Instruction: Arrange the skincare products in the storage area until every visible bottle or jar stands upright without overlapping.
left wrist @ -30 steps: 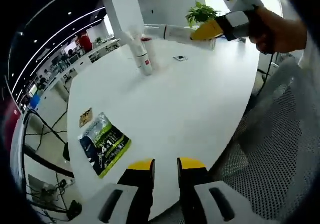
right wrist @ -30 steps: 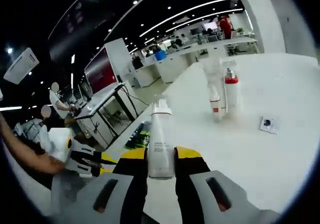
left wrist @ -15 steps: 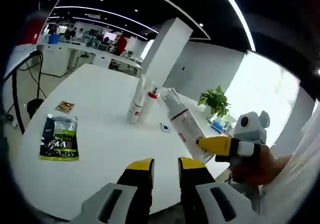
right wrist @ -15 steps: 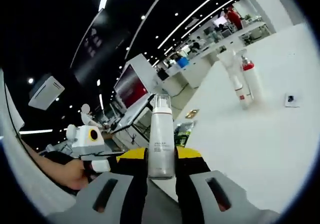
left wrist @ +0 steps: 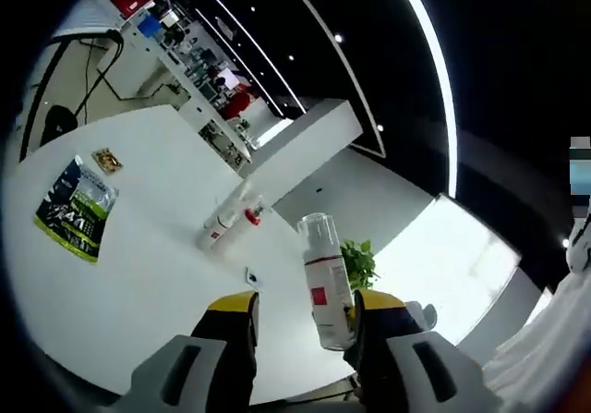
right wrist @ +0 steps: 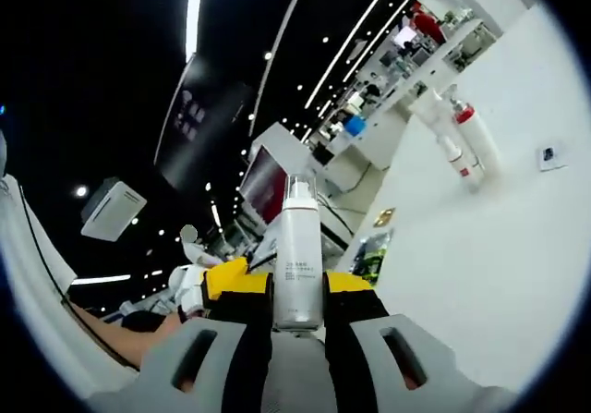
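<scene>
Open-plan office, white round table (left wrist: 120,274). Right gripper (right wrist: 297,295) jaws clamped on white cylindrical bottle with clear cap (right wrist: 298,256), held aloft. Left gripper (left wrist: 300,313) jaws apart beside it. Risk: handover fumble, bottle drops; two upright bottles (left wrist: 226,230) toppled on placement.

Dark ceiling (left wrist: 305,25), white pillar (left wrist: 300,145)

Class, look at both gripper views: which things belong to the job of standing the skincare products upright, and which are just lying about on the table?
Belongs to the job:
- white cylindrical bottle with clear cap, clamped in the right gripper
- two white bottles on the white table, one red-capped, one with a clear cap

Just lying about:
- green and black foil packet
- small brown sachet
- small square card
- green potted plant
</scene>
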The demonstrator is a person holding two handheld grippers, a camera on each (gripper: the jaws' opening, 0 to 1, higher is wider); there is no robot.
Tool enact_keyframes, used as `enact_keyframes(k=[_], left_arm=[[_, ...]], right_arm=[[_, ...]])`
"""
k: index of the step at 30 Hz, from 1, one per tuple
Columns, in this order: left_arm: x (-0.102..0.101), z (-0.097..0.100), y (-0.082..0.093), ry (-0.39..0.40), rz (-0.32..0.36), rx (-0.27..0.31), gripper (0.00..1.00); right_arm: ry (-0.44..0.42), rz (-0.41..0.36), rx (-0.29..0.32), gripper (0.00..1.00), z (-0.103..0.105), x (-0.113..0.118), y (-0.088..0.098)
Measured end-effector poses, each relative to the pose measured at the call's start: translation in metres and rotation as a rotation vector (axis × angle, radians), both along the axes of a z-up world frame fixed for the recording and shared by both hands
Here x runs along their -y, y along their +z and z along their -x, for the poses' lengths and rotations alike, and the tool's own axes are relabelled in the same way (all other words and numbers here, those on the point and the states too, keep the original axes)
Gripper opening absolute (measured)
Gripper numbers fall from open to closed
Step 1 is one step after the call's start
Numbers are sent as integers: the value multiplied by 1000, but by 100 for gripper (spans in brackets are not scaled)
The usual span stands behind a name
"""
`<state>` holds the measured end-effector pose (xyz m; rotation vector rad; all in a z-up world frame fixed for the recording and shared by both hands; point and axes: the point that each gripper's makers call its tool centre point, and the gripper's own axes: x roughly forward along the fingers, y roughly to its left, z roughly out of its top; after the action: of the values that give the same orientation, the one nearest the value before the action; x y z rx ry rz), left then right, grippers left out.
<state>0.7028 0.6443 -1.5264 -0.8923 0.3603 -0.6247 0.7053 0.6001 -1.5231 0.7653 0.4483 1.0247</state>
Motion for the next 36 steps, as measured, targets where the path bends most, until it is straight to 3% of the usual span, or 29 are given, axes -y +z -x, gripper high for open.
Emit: enact_keyframes(k=[5, 9, 11, 16, 24, 31, 36], left_arm=[[10, 5, 1, -61, 10, 32, 48], [6, 4, 14, -64, 160, 42, 48], [3, 5, 14, -62, 145, 60, 47], [1, 5, 18, -70, 201, 62, 47], [-1, 5, 20, -58, 224, 63, 48], [2, 5, 17, -76, 217, 50, 48], [14, 9, 14, -139, 222, 29, 47]], right_arm=[[50, 9, 43, 18, 10, -7, 3], [86, 45, 57, 18, 16, -14, -1], [92, 50, 59, 18, 16, -17, -2], [99, 66, 60, 18, 18, -17, -5], [102, 67, 64, 18, 19, -18, -4], [112, 13, 37, 18, 18, -18, 1], [167, -29, 27, 18, 27, -22, 7]])
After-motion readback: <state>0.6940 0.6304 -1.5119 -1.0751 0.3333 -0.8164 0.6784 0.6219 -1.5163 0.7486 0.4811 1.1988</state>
